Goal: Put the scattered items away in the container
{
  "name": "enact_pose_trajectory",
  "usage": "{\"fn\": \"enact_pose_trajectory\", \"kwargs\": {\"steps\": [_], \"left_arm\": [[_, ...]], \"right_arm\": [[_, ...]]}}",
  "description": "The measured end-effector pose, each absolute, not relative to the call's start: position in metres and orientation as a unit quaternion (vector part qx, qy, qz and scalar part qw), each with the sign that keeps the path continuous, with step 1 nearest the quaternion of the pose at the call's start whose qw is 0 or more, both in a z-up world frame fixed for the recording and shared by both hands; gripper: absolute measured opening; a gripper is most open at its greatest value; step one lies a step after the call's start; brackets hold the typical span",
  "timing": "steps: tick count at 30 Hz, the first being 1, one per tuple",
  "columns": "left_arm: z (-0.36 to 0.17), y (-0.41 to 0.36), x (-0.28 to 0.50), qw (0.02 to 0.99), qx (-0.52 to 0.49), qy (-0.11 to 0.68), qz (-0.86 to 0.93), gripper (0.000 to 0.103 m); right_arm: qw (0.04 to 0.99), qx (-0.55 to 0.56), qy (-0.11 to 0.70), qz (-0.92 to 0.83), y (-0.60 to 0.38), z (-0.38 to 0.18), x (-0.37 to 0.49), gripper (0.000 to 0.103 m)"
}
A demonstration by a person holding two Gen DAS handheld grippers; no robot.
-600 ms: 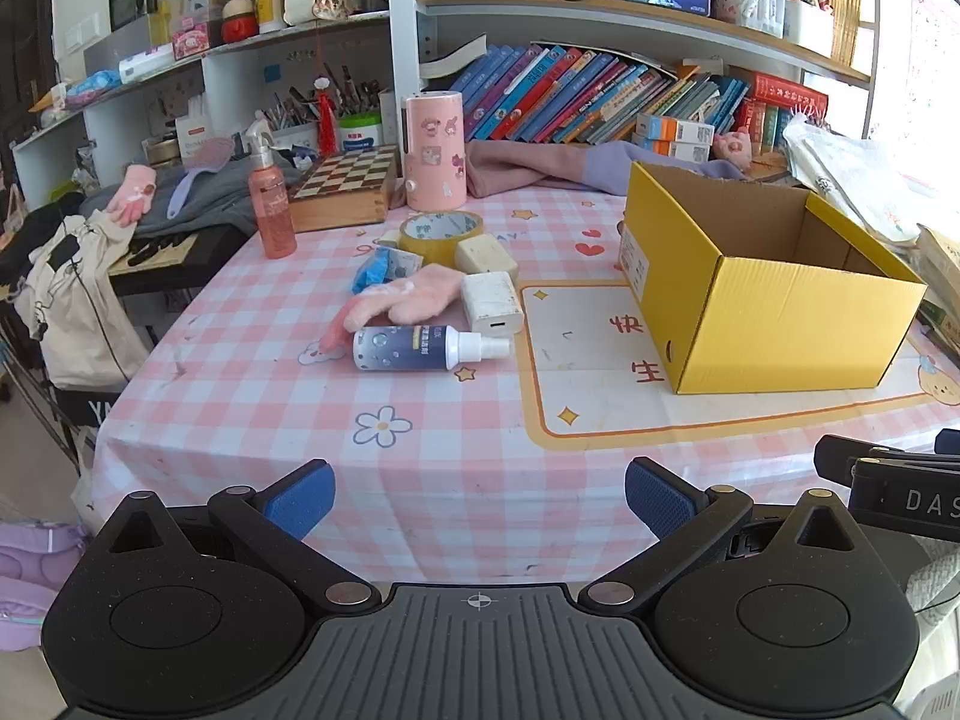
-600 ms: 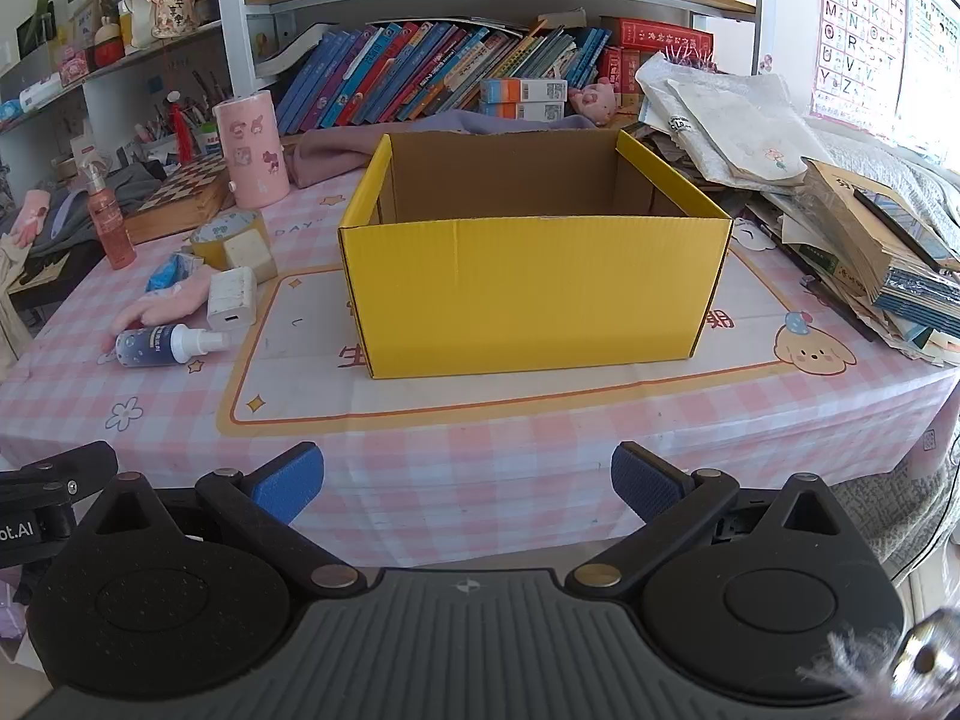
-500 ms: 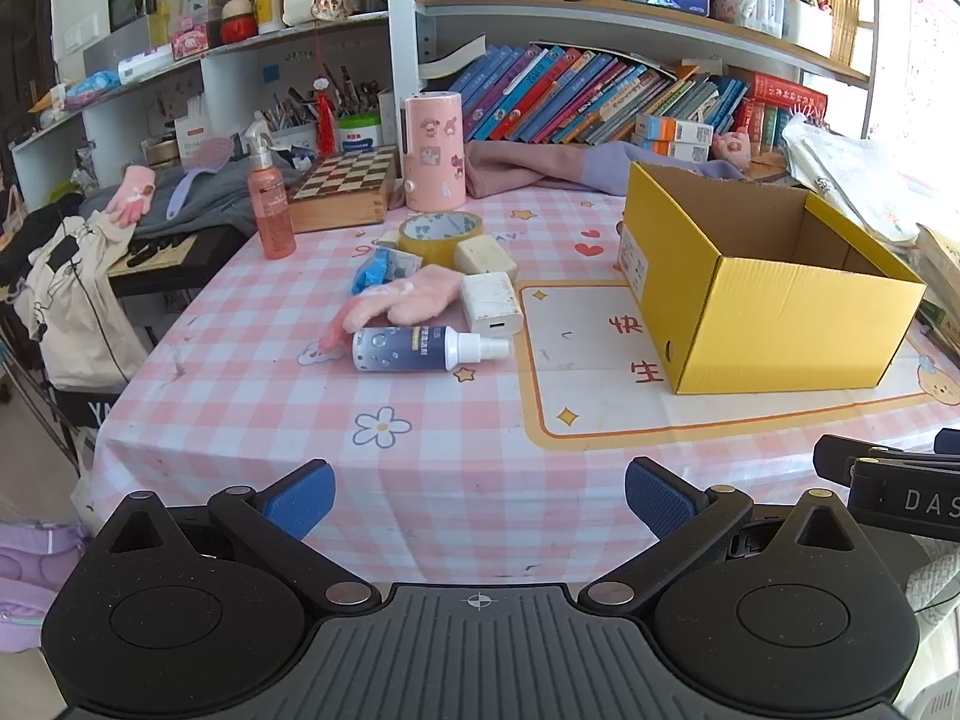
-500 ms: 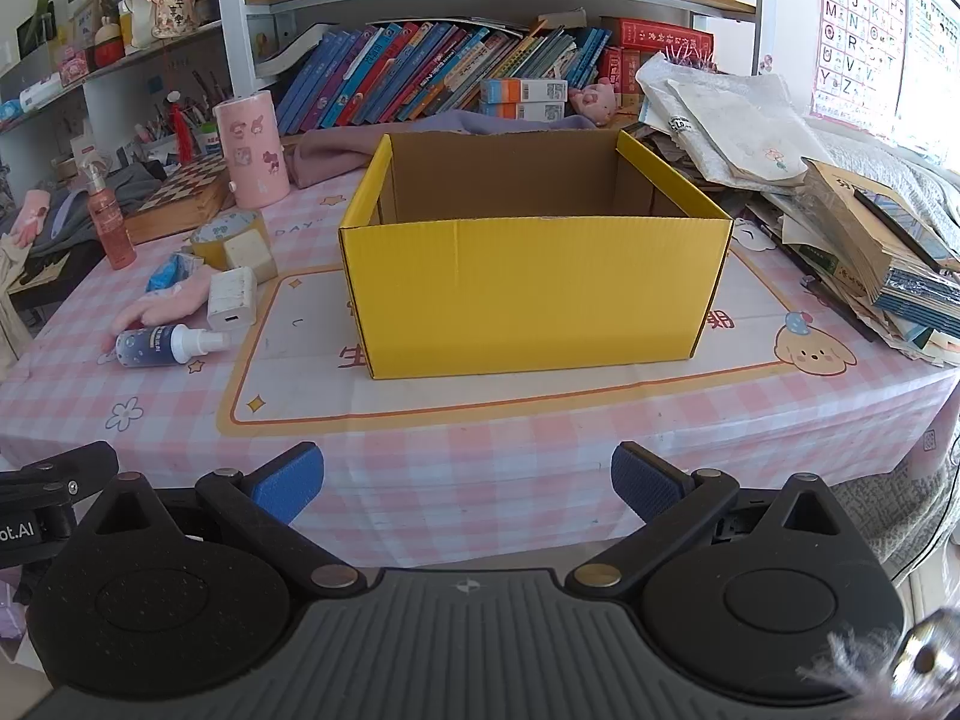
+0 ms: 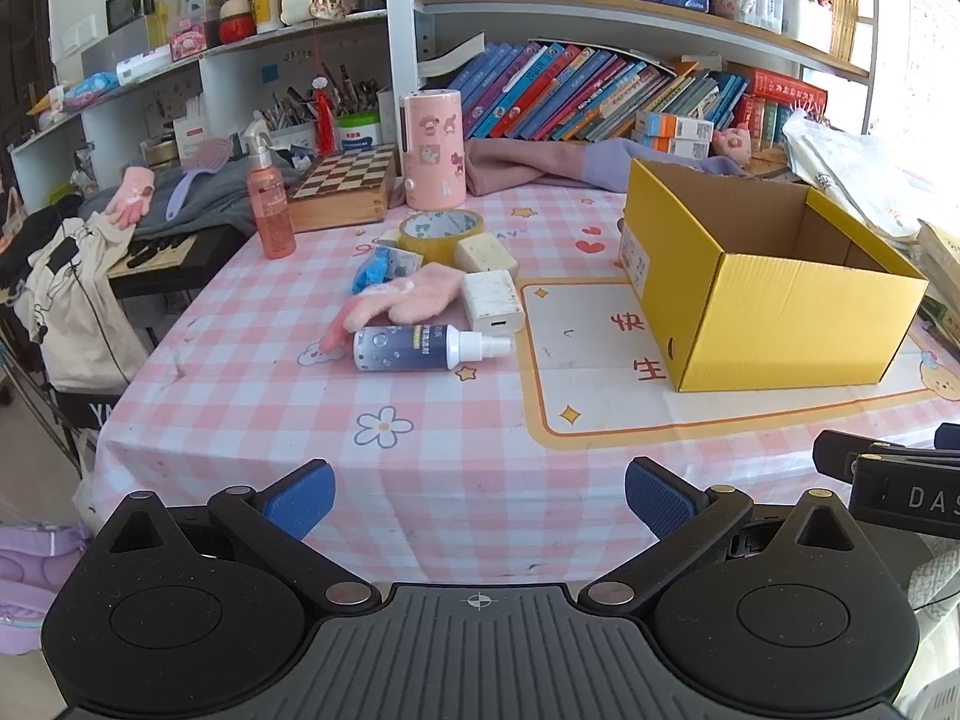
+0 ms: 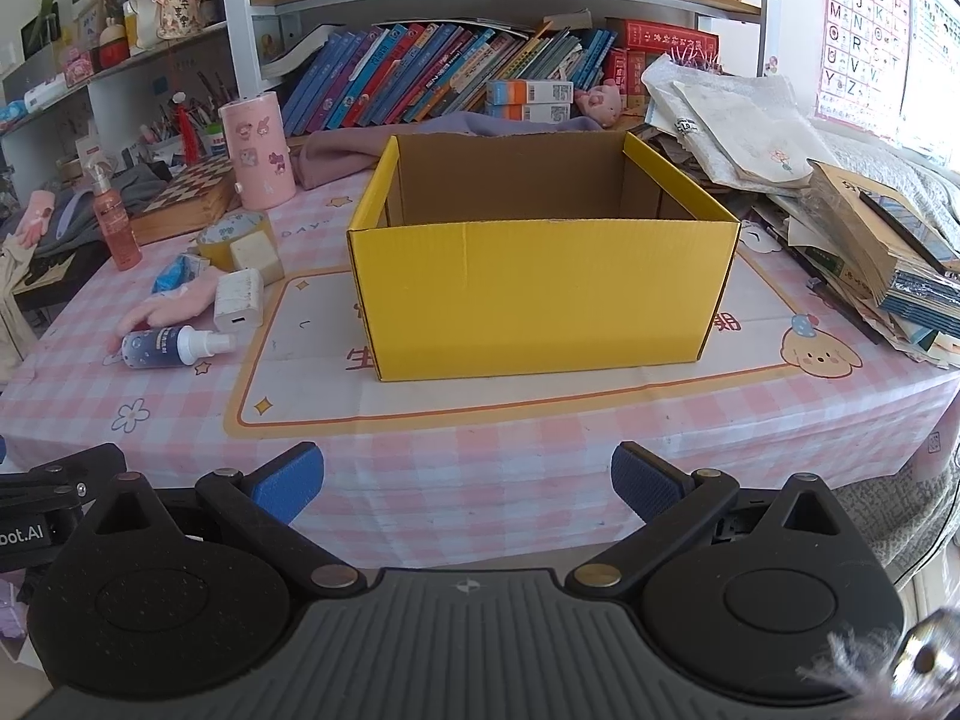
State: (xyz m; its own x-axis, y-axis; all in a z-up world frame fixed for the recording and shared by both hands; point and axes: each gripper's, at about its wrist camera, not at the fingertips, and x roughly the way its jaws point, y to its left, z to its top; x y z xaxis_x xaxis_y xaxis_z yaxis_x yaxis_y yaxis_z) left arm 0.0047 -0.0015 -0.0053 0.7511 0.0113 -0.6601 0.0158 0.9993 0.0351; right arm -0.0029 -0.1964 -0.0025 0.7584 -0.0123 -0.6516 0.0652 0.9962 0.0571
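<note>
An open yellow cardboard box (image 5: 774,312) (image 6: 546,294) stands on the pink checked tablecloth, empty as far as I see. Left of it lie a blue spray bottle (image 5: 420,348) (image 6: 168,347), a pink glove (image 5: 408,300) (image 6: 174,306), a white charger block (image 5: 492,300) (image 6: 240,299), a cream soap bar (image 5: 486,253) (image 6: 257,255), a tape roll (image 5: 441,234) (image 6: 231,234) and a blue packet (image 5: 381,267) (image 6: 174,271). My left gripper (image 5: 477,495) is open and empty before the table's front edge. My right gripper (image 6: 468,483) is open and empty, facing the box.
A pink spray bottle (image 5: 270,204), a chessboard box (image 5: 345,186) and a pink cylinder (image 5: 433,150) stand behind the items. Bookshelves (image 6: 456,78) line the back. Stacked papers and books (image 6: 852,228) crowd the table's right side. A bag hangs on a chair at the left (image 5: 72,300).
</note>
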Motion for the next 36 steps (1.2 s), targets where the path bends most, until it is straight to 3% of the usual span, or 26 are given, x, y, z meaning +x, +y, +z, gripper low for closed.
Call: {"fn": "enact_pose_trajectory", "kwargs": {"steps": [36], "left_arm": [[-0.012,0.009,0.009,0.931,0.014,0.364,0.002,0.103]], "right_arm": [[0.936,0.040,0.350,-0.016,-0.195,-0.008,-0.001,0.103]]}}
